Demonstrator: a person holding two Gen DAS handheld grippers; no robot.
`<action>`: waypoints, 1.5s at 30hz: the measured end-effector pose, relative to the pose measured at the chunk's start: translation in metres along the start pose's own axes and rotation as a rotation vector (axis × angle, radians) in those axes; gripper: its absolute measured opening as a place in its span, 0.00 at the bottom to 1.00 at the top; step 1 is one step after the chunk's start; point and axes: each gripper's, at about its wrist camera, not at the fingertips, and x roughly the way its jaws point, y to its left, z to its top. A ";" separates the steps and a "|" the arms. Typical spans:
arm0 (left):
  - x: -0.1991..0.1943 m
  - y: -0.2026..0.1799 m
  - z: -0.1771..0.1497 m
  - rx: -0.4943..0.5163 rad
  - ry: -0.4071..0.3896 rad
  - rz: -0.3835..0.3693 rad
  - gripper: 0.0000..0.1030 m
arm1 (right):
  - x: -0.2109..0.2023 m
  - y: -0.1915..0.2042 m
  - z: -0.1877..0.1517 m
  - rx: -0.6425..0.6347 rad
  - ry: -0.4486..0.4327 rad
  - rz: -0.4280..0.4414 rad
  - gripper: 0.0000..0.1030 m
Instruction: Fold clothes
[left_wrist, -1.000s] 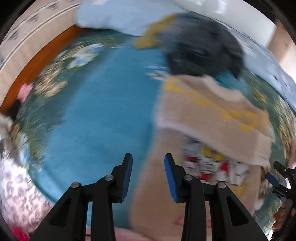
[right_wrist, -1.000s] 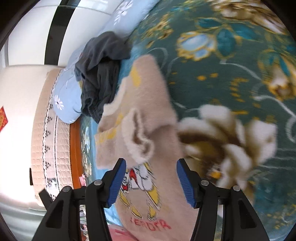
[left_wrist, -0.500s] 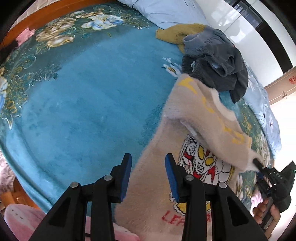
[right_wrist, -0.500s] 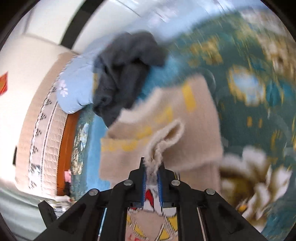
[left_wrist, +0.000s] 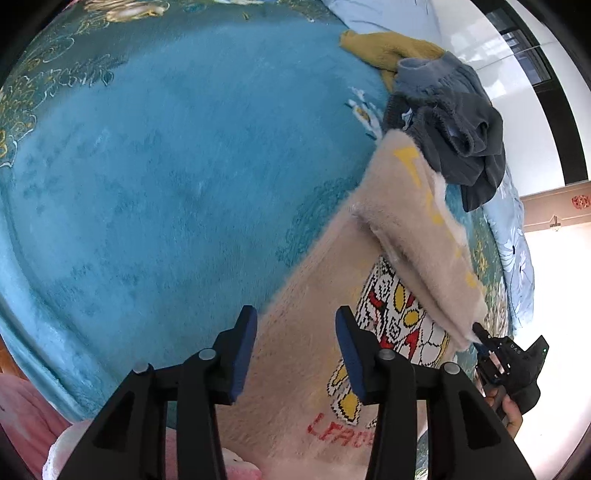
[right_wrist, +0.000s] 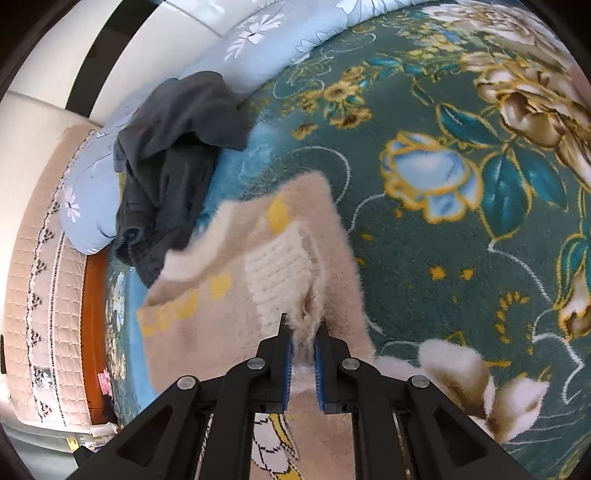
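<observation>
A fuzzy beige sweater (left_wrist: 317, 354) with a cartoon print and red lettering lies on the blue floral blanket (left_wrist: 155, 177). Its sleeve (left_wrist: 417, 236) with yellow marks is folded across the chest. My right gripper (right_wrist: 303, 343) is shut on the sleeve's fluffy cuff (right_wrist: 306, 317) and holds it lifted; the left wrist view shows the same right gripper (left_wrist: 480, 334) at the cuff's end. My left gripper (left_wrist: 293, 345) hovers over the sweater's left edge, its jaws opening, nothing between them.
A dark grey garment (left_wrist: 454, 133) and a mustard one (left_wrist: 388, 48) are heaped beyond the sweater, against a light blue floral pillow (right_wrist: 92, 206). Pink fabric (left_wrist: 22, 413) lies at the near left corner. An orange wooden bed frame (right_wrist: 92, 332) and quilted headboard (right_wrist: 33, 295) border the bed.
My right gripper closed on the sleeve cuff and pulled it up and across the sweater. My left gripper dropped toward the sweater's left edge, rolled, and its jaws widened.
</observation>
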 end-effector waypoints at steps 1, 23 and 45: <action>0.002 -0.002 0.000 0.010 0.005 0.008 0.44 | 0.000 0.001 0.000 -0.002 0.005 0.000 0.11; -0.040 -0.013 -0.028 0.074 -0.126 0.026 0.51 | -0.060 -0.061 -0.107 -0.026 0.158 0.057 0.48; 0.025 0.035 -0.043 -0.038 0.106 0.029 0.54 | -0.044 -0.082 -0.149 0.064 0.242 0.163 0.54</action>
